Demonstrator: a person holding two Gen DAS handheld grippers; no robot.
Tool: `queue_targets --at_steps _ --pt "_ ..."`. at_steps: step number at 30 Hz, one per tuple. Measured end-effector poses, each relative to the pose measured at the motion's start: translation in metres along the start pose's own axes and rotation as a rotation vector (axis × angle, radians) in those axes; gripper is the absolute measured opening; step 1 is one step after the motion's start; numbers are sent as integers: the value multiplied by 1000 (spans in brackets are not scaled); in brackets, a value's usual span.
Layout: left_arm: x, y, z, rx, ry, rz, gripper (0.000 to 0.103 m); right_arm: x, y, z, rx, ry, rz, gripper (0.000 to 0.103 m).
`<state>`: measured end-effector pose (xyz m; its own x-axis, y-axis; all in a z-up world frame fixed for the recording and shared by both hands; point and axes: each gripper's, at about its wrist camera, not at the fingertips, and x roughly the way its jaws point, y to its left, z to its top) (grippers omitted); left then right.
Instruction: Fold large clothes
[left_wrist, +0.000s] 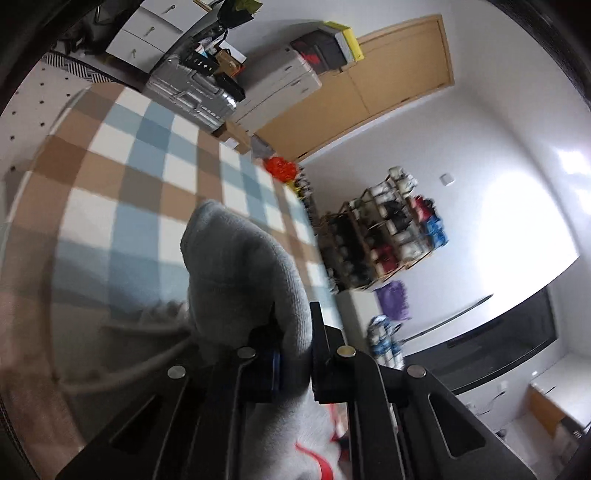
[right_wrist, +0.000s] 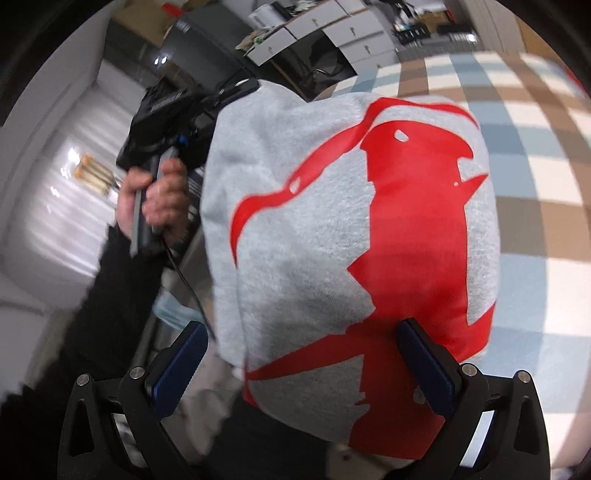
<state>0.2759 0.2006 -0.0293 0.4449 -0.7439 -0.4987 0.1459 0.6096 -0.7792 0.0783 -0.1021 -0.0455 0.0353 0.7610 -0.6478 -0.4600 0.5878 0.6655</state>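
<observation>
A grey sweatshirt with a large red print hangs lifted over a checked brown, blue and white bed cover. My left gripper is shut on a bunched fold of the grey cloth, which bulges out past its fingers. In the right wrist view a hand holds that left gripper at the sweatshirt's upper left corner. My right gripper stands wide open. The printed cloth hangs between its blue pads without being pinched.
A silver suitcase, white drawer units and a wooden door stand beyond the bed. A shoe rack and a dark screen line the wall. A black sleeve fills the lower left.
</observation>
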Motion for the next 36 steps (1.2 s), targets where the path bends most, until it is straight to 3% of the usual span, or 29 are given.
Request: queue_targets --at_steps 4,7,9,11,15,16,19,23,27,29,32,36 --pt "-25 25 -24 -44 -31 91 6 2 10 -2 -53 37 -36 103" --pt "-39 60 -41 -145 -10 175 10 9 23 0 -119 87 -90 103" --pt "-42 71 -55 -223 15 246 32 16 32 2 -173 121 -126 103" --pt "-48 69 -76 -236 20 201 73 18 35 4 -186 133 -175 103" --pt "-57 45 -115 -176 32 133 80 3 16 11 -59 91 -63 103" --pt "-56 39 -127 -159 40 133 85 -1 11 11 -35 79 -36 103" --pt "-36 31 -156 -123 87 135 85 -11 -2 4 35 24 59 103" --pt "-2 44 -185 -180 210 133 85 -18 -17 -2 111 -34 160 103" --pt "-3 46 -194 -129 186 105 81 -23 -18 -7 132 -53 166 103" --pt "-7 55 -196 -150 207 137 23 -24 -15 -7 111 -52 144 103" --pt "-25 65 -199 -202 203 77 9 -24 -9 -7 97 -48 122 103" --pt "-52 54 -204 -164 167 19 6 -31 -7 -10 81 -36 114 103"
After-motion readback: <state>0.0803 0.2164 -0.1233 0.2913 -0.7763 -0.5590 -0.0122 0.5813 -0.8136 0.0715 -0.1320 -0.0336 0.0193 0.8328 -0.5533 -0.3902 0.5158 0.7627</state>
